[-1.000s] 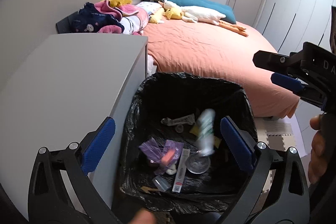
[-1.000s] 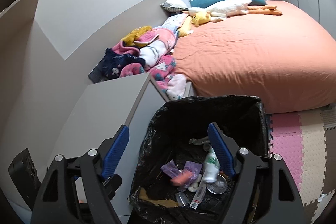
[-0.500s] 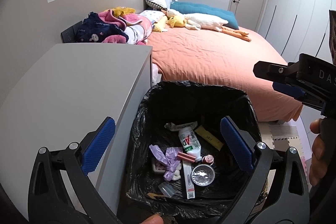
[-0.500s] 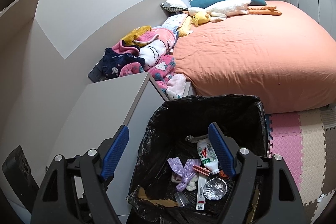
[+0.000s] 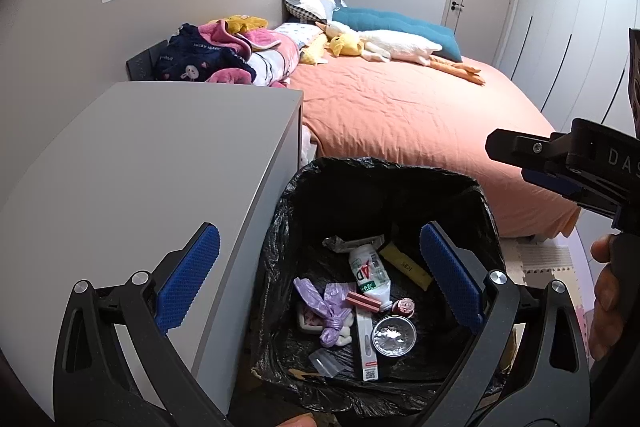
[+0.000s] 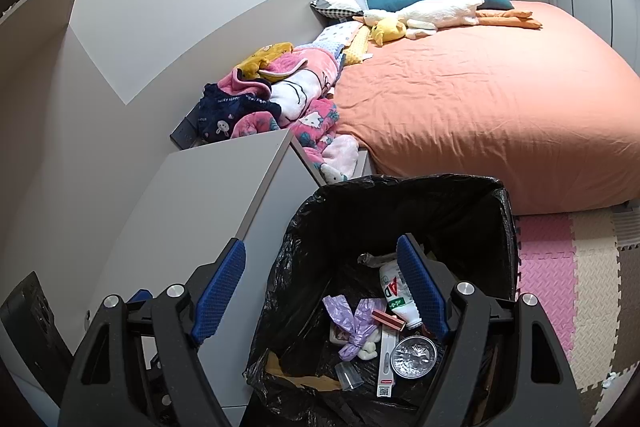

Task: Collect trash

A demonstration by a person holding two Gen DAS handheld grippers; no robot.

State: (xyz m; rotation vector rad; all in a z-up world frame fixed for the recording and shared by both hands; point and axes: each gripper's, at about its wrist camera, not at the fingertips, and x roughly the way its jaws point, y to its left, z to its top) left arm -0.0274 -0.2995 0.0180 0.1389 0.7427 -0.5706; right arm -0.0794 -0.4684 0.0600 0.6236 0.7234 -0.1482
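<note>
Left wrist view: black-lined trash bin (image 5: 384,187) holds litter; both claws, left claw (image 5: 320,275) and right claw (image 6: 320,291), released, empty.

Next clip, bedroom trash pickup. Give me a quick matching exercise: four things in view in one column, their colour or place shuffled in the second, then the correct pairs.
Things:
1. plastic bottle
2. knotted bag
3. goose plush
4. foil cup

Descriptions:
A. purple, among the trash
B. lying on the orange bed
C. silver and round, at the bottom of the bin
D. white with a red and green label

Pairs: 1-D, 2-A, 3-B, 4-C
</note>
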